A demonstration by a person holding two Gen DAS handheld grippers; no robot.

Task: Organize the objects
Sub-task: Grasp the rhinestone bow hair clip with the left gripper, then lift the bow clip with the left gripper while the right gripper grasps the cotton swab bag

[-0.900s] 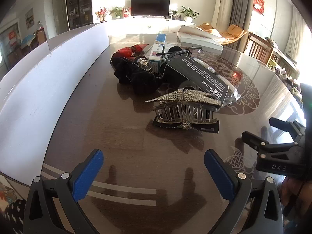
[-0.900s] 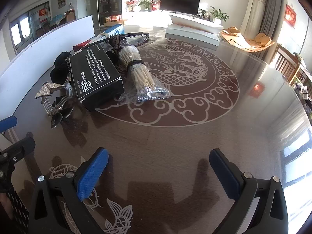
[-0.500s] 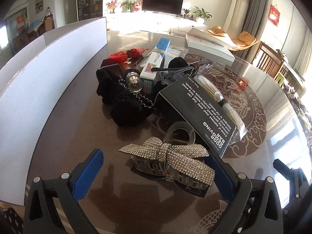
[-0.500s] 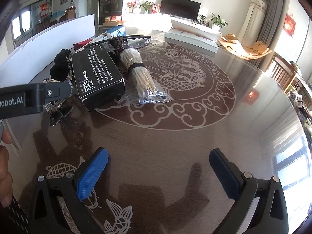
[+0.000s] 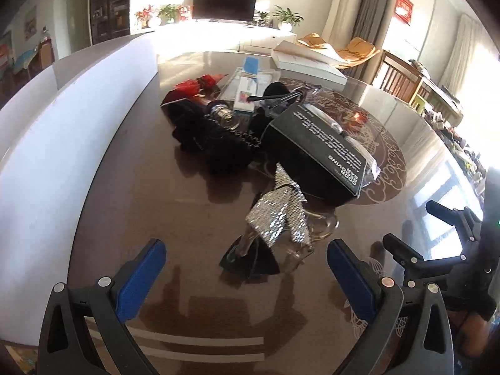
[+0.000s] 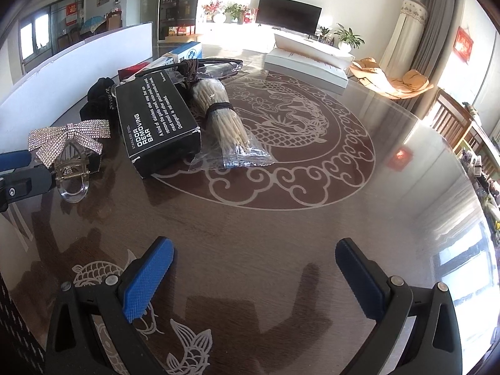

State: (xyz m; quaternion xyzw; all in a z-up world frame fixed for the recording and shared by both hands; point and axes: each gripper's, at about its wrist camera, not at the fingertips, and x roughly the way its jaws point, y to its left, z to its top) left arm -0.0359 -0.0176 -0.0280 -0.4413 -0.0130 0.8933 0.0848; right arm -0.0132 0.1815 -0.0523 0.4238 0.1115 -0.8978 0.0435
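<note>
A rhinestone bow hair claw stands on the brown table, end-on to my left gripper. That gripper is open and the claw sits just ahead of the gap between its blue pads, touching neither. In the right wrist view the claw is at the far left, beside the left gripper's fingers. Behind the claw lie a black box marked "odor removing bar", black cloth and a light bulb. My right gripper is open over bare table, holding nothing.
A bag of pale sticks lies right of the black box. A blue-white carton and a red item sit behind. A white board walls the left side. A flat white box lies far back.
The left gripper closed in on the hair claw, then drew back a little. The claw has turned from broadside to end-on. The right gripper has barely moved.
</note>
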